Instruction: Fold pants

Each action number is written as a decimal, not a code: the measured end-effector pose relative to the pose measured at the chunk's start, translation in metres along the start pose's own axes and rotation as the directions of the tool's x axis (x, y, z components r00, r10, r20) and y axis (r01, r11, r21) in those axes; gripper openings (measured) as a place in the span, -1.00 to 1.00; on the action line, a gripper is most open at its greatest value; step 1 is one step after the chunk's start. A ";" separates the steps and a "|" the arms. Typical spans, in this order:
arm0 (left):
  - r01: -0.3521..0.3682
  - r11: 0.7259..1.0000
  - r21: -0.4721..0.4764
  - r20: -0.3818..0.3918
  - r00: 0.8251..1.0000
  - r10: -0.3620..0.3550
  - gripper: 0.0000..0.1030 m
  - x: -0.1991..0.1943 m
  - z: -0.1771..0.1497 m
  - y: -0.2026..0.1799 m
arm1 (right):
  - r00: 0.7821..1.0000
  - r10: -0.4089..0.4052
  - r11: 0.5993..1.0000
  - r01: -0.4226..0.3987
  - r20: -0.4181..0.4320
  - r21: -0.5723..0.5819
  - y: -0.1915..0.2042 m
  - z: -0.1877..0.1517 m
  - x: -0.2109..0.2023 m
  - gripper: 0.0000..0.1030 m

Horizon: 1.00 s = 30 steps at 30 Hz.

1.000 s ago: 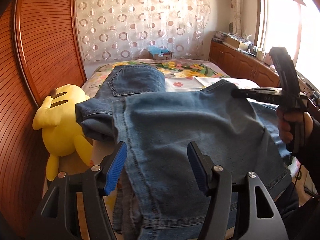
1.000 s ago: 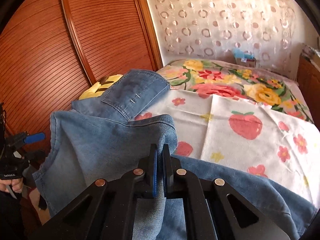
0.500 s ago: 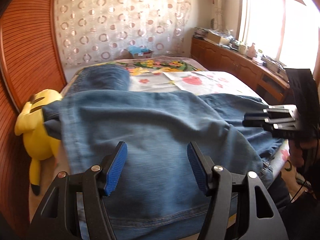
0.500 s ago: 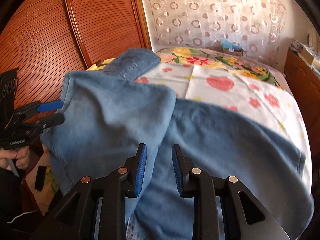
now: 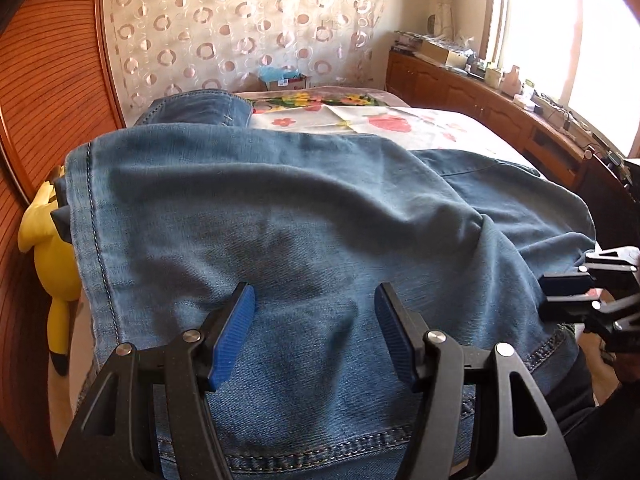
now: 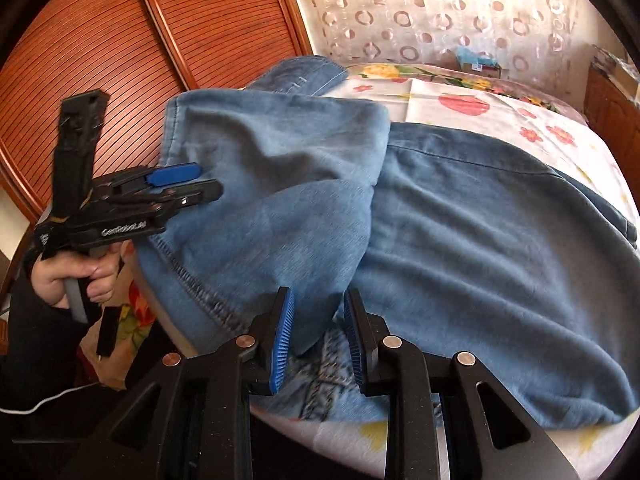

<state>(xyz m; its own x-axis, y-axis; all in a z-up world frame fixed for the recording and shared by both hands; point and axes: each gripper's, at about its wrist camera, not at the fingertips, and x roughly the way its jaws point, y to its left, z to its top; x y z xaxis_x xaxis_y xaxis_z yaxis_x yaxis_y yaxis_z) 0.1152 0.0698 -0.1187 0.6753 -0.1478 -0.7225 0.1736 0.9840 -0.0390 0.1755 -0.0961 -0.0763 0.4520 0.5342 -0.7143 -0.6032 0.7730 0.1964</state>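
Ribbed wooden wardrobe (image 5: 48, 92) left; circle-patterned curtain (image 5: 248, 28) behind bed (image 5: 452, 128); bright window (image 5: 568, 40) above wooden cabinets (image 5: 460, 92).

Bed (image 5: 460, 128) had a floral and strawberry print sheet (image 6: 460, 100). Yellow plush toy (image 5: 56, 256) sat at the left bed edge against a slatted wooden panel (image 6: 120, 60). Circle-pattern curtain (image 5: 240, 28) behind; wooden cabinets (image 5: 480, 100) under a bright window (image 5: 560, 40).
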 end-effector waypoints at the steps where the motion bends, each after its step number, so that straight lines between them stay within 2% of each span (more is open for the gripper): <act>1: -0.001 1.000 0.000 0.000 1.000 0.001 0.23 0.000 0.000 0.000 | 1.000 0.002 1.000 -0.002 -0.001 -0.001 0.001 -0.001 -0.002 -0.48; 6: 0.001 1.000 -0.009 -0.001 1.000 -0.001 0.23 0.001 -0.002 0.001 | 1.000 0.008 1.000 -0.008 -0.019 -0.003 0.003 -0.005 0.000 -0.53; 7: 0.001 1.000 -0.011 -0.002 1.000 -0.001 0.23 0.002 -0.003 0.001 | 1.000 0.015 1.000 -0.015 -0.019 -0.002 0.003 -0.005 0.000 -0.74; 8: -0.001 1.000 -0.014 -0.005 1.000 0.001 0.23 0.004 -0.003 0.001 | 1.000 0.022 1.000 -0.022 -0.022 -0.004 0.003 -0.003 0.002 -0.87; 10: -0.005 1.000 -0.017 -0.013 1.000 0.004 0.23 0.006 -0.005 0.002 | 0.999 0.030 0.999 -0.030 -0.022 -0.019 0.007 -0.006 -0.002 -0.95; 18: -0.004 0.999 -0.040 -0.021 1.000 0.003 0.23 0.011 -0.007 0.007 | 0.998 0.060 0.998 -0.060 -0.004 -0.018 0.009 -0.021 -0.023 -0.97; 21: -0.012 0.999 -0.039 -0.020 1.000 0.011 0.23 0.009 -0.007 0.005 | 0.999 0.032 0.999 -0.032 -0.002 -0.022 0.010 -0.021 -0.022 -0.96; 30: 0.018 0.999 -0.035 0.022 1.000 -0.018 0.23 -0.011 -0.005 -0.004 | 0.996 -0.033 0.999 0.034 0.085 -0.017 0.009 -0.023 -0.044 -0.94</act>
<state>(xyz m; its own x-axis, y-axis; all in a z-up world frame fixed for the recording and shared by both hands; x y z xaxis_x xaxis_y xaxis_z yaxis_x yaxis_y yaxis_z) 0.1030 0.0680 -0.1138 0.6876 -0.1672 -0.7066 0.1609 0.9840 -0.0762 0.1352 -0.1210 -0.0585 0.5258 0.5357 -0.6608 -0.5985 0.7850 0.1602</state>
